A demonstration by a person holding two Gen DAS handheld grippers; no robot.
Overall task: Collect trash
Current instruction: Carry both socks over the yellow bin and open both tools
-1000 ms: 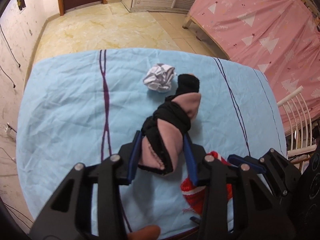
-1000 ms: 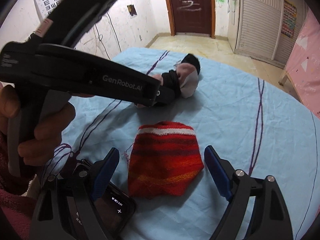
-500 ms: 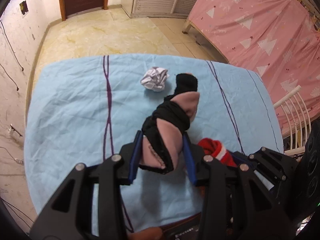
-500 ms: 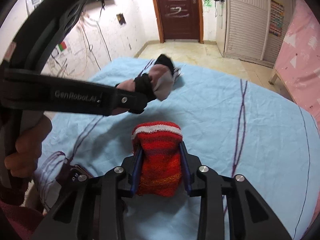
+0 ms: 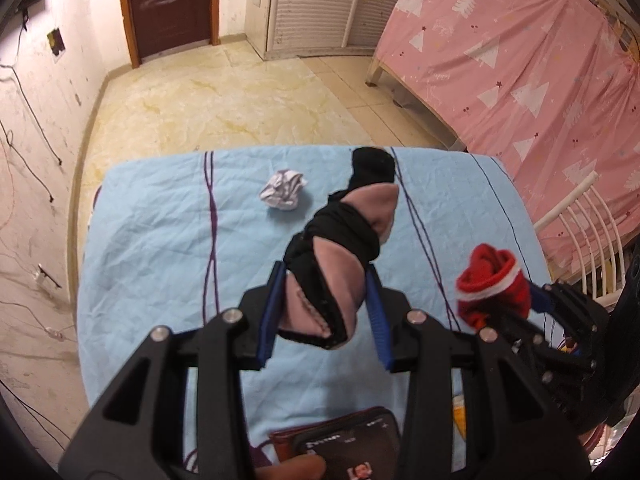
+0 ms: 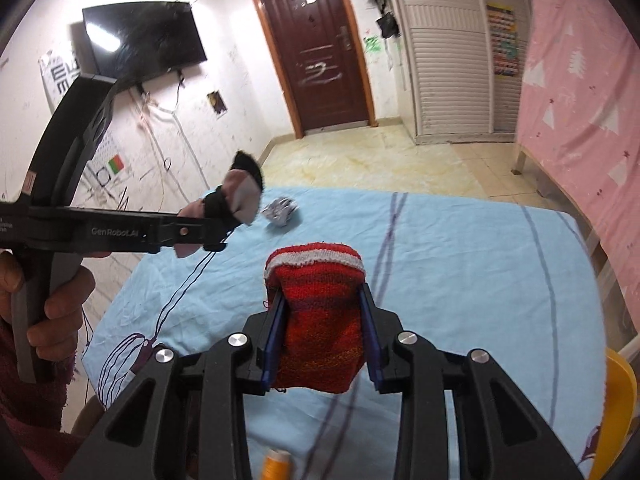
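Left gripper [image 5: 326, 312]: clamping a knotted pink-and-black sock bundle [image 5: 340, 256] between the blue pads, lower end pinched, upper end sticking out past the fingertips; hanging above the blue sheet [image 5: 160, 248], not touching it.

Right gripper [image 6: 322, 336]: squeezing a red knit sock [image 6: 320, 312] at mid-body, white-striped cuff bulging above the pads, lower edge drooping below; also carried clear of the sheet.

Both loads: soft, light, compressing under the pads (no slip showing in either view).

Crumpled paper ball [image 5: 283, 191]: lying alone on the sheet toward the far edge, just beyond and left of the held sock bundle; touching nothing else. Looking like the only loose trash in view.

Handling, paper: very light, springy, crushable, nothing fragile about it. Likely rolling or skating on the fabric if nudged from one side.

Grip point, paper: straddling the widest middle of the ball, pads coming down from above and closing evenly (any axis serving, shape being irregular).

Obstacle: both tools occupied, so needing one load set down first — judgement only.

Near edge: dark phone [image 5: 352, 452] lying at the bottom of the left view, an orange spool [image 6: 276, 462] in the right view.

Trash container: not showing in either view.
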